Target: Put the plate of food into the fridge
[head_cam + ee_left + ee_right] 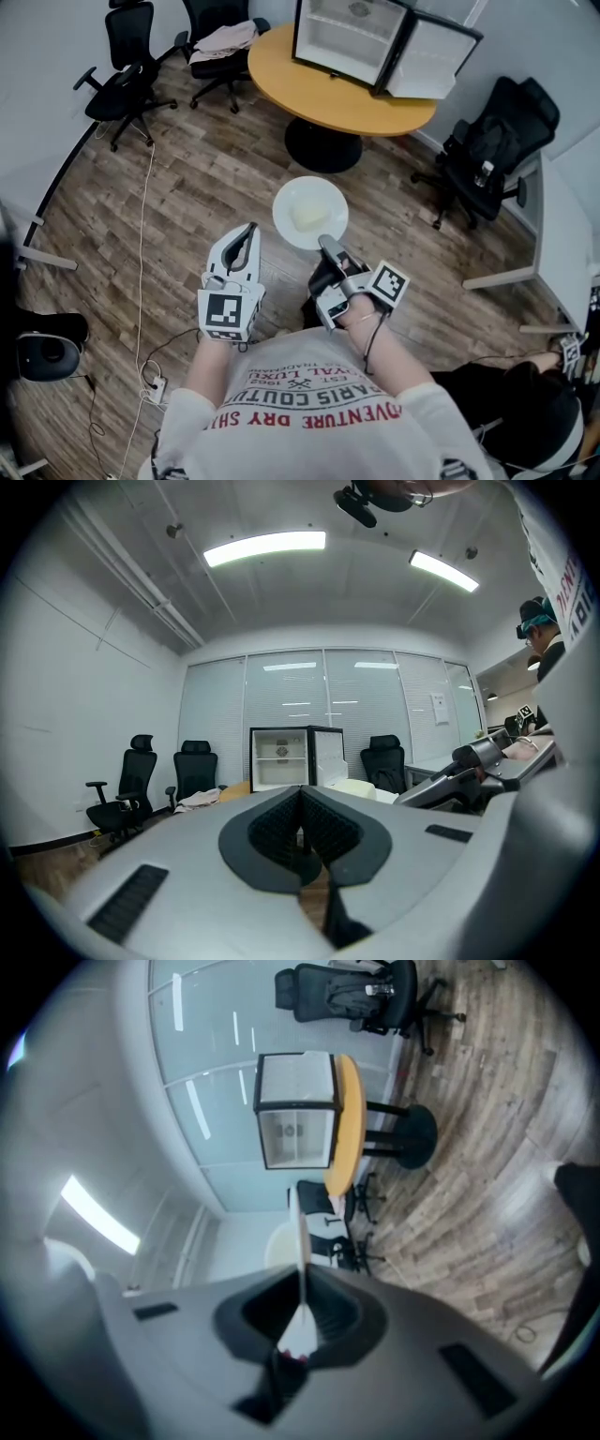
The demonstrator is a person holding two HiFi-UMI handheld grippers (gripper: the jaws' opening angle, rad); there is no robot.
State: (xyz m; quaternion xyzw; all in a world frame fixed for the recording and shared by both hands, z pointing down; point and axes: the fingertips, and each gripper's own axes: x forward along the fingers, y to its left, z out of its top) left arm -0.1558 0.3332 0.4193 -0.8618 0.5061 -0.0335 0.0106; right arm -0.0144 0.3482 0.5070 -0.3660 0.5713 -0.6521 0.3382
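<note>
A white plate (310, 214) carrying a pale lump of food (309, 216) hangs over the wood floor. My right gripper (327, 246) is shut on its near rim. In the right gripper view the plate (301, 1241) shows edge-on as a thin white line between the jaws. The small fridge (361, 39) stands on the round orange table (328, 94) ahead, with its door (433, 58) swung open. It also appears in the left gripper view as the fridge (286, 758). My left gripper (247, 232) hovers left of the plate, shut and empty, its pads (323, 829) meeting.
Black office chairs stand around: one (127, 66) at far left, one (220, 42) with clothes on it, one (492, 145) at right. A white desk (562, 234) sits at the right edge. Cables (145, 272) trail over the floor at left.
</note>
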